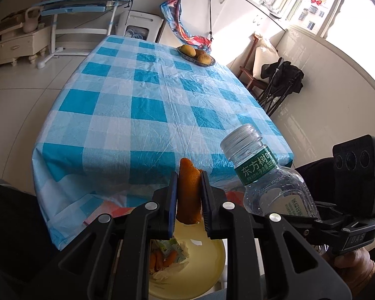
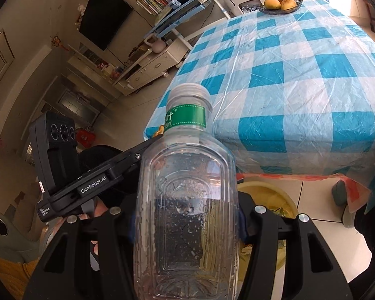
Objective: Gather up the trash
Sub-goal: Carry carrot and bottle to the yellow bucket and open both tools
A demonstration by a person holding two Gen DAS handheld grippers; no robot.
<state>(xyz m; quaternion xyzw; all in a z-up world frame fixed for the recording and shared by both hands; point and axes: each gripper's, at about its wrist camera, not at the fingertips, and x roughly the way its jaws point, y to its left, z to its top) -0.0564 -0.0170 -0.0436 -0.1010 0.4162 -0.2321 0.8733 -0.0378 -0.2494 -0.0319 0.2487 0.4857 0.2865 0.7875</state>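
Both loads hang over the same target, so the coming move turns on what lies straight beneath each tool. The left tool (image 1: 188,195) is pinched nearly closed on an orange peel (image 1: 188,192), which stands upright between the pads with its long axis running along the fingers. Directly below it sits the yellow basin (image 1: 207,257), already holding scraps of peel and tissue, so the peel looks set to fall in when released. The right tool (image 2: 187,222) stands about half open, clamped on the body of an empty clear bottle (image 2: 187,200) — neck and grey cap pointing forward, away from the tool and toward the checked surface (image 2: 300,80). In the right wrist view the basin (image 2: 287,200) shows below and just right of the bottle, so it lies partly under this tool too. The left tool seems the better centred; the right probably needs a slight shift over the rim — or a tilt neck-down — for the long bottle to land inside.
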